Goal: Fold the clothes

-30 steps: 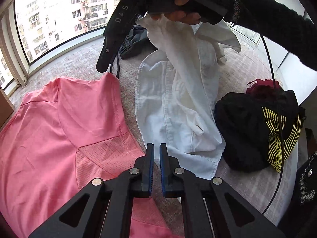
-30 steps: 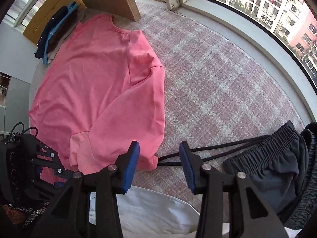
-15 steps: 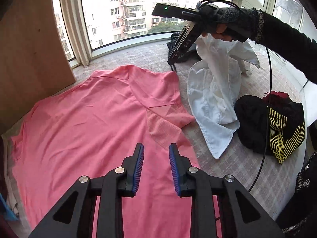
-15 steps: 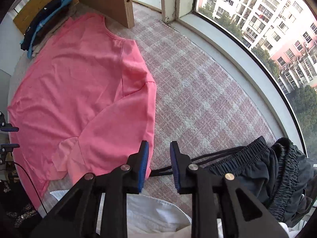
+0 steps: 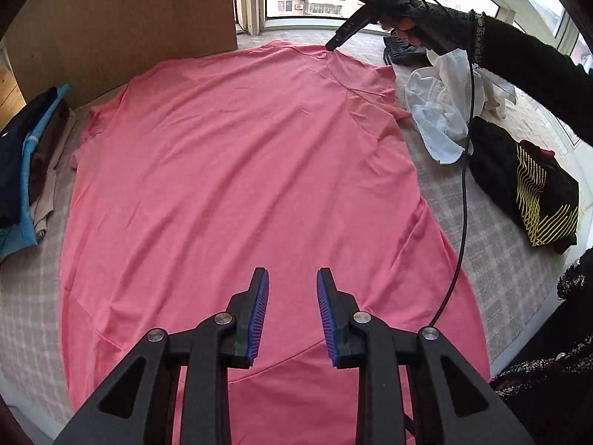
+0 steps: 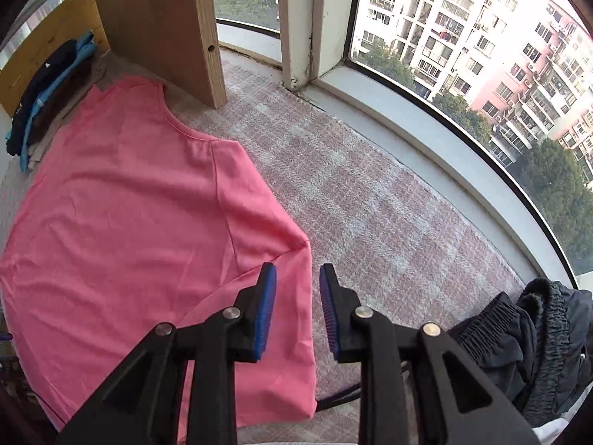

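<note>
Left wrist view: we hover our left gripper (image 5: 292,315) over the pink shirt (image 5: 237,170), spread flat mid-mattress (image 5: 481,244) for folding (unsorted clothes wait along the right edge). Its jaws, just opening, stand slightly apart, empty. Our right gripper (image 6: 298,311), having narrowed, gapes above the sleeve edge, touching nothing.

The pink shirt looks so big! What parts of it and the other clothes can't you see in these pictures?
- Pink shirt: its near edge is hidden by the left gripper in the left wrist view, and cut off at the left edge in the right wrist view.
- White garment: partly hidden behind the person's sleeve.
- Folded stack: cut off by the picture's left edge.
- Black shorts: run off the right edge.
</note>
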`<state>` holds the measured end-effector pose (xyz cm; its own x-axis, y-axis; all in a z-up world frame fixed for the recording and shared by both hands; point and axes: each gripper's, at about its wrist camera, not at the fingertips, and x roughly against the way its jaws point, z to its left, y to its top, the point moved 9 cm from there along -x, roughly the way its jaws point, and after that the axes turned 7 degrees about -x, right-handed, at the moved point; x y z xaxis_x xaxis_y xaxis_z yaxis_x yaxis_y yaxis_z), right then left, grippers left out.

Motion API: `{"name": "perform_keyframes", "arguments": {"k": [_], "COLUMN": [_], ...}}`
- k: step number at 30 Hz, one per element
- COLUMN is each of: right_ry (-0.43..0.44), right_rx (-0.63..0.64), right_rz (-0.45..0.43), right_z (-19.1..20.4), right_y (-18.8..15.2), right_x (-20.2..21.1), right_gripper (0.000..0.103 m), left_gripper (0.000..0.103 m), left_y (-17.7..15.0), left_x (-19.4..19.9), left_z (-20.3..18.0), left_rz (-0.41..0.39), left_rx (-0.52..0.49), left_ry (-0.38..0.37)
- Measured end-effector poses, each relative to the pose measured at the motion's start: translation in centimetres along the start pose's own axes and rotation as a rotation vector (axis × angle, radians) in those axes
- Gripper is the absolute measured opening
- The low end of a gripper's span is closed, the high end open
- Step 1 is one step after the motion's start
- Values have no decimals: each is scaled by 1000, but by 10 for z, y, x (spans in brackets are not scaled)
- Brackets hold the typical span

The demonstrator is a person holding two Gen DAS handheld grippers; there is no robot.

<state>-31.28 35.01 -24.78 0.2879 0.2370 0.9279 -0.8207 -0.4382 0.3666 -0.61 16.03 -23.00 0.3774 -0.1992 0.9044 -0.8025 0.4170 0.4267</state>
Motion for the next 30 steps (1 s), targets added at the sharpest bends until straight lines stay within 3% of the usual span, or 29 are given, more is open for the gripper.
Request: {"name": "perform_keyframes", "arguments": {"k": [3, 8, 11, 17, 22, 25, 27, 28, 29, 30], "right_ry": [74, 126, 200, 310, 316, 309, 313, 332, 349, 361], "right_rx": [51, 38, 0, -110, -167, -126, -106, -109, -112, -116], "right_rz": [-2, 138, 204, 251, 269, 276, 273, 265, 253, 230], "right_z": [42, 74, 86, 106, 111, 120, 124, 125, 126, 126], "right_y": [-37, -114, -153, -187, -184, -186, -186, -184, -181, -175], "right_x": [32, 21, 15, 12, 1, -7, -6, -4, 0, 6], "right_gripper": [27, 32, 32, 33, 35, 35, 21, 2, 3, 3], "left_gripper": [26, 28, 28, 29, 29, 29, 29, 28, 27, 11], "left_y": [-13, -19, -35, -68, -80, -84, -85, -86, -86, -87], "left_x": [12, 28, 19, 2, -10, -17, -19, -19, -19, -19], "left_z": [-7, -93, -150, -200, -213, -217, -219, -219, -220, -220], "left_rz": [-22, -95, -66, -1, 23, 36, 37, 37, 38, 40], "left_rx": [-8, -76, -173, -237, -253, -268, -280, -283, -286, -288], "left_ry": [-17, -252, -298, -279, -229, -195, -174, -174, -174, -177]}}
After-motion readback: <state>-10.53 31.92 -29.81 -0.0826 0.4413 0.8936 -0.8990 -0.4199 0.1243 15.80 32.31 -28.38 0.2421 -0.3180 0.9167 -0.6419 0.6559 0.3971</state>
